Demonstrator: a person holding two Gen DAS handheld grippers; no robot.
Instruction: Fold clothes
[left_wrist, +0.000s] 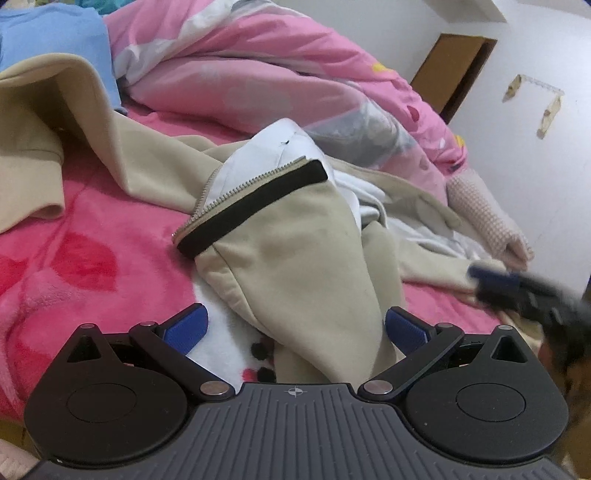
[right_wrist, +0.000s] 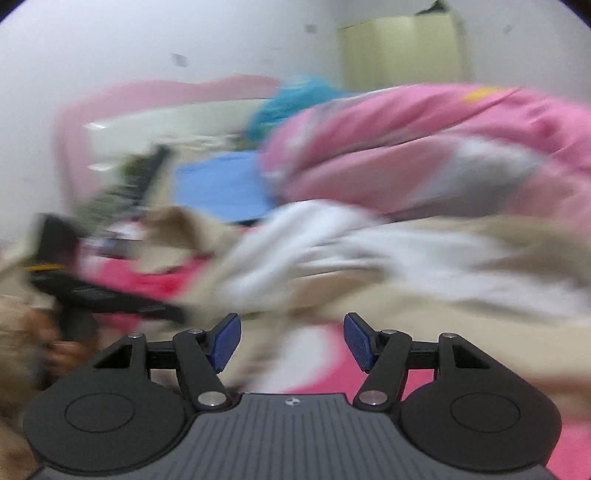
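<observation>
Jacket: beige zip-up jacket (left_wrist: 295, 254) with a white lining, lying crumpled across the middle of the bed, one part raised in a peak, another part spread toward the bed's left edge.
Bed: bright pink fleece blanket (left_wrist: 74, 266) under the jacket; a pink quilt (left_wrist: 258, 74) is heaped along the far side, with a blue cloth (left_wrist: 51, 33) at the far left corner.
Left claw: the left claw (left_wrist: 295, 326) stands wide, its blue pads on either side of the raised beige fold but not pressing it; nothing is held.
Zip edge: the zipper (left_wrist: 240, 192) with its black band runs slantwise across the peak, lining showing above it.
Right claw: the right claw (right_wrist: 291, 341) stands partly wide and empty over the jacket near the bed's right edge; its view is badly blurred, so detail of the cloth below cannot be made out.
Handling: the jacket looks soft, thick and limp, light enough for one claw yet floppy, so it will likely sag and bunch when lifted; the lining may slide against the outer cloth.
Hold: the firm zip edge or a hem seam looks the best place to pinch, one claw at each end, to spread it flat first.
Progress: folding looks hardly begun, the jacket not yet laid flat.
</observation>
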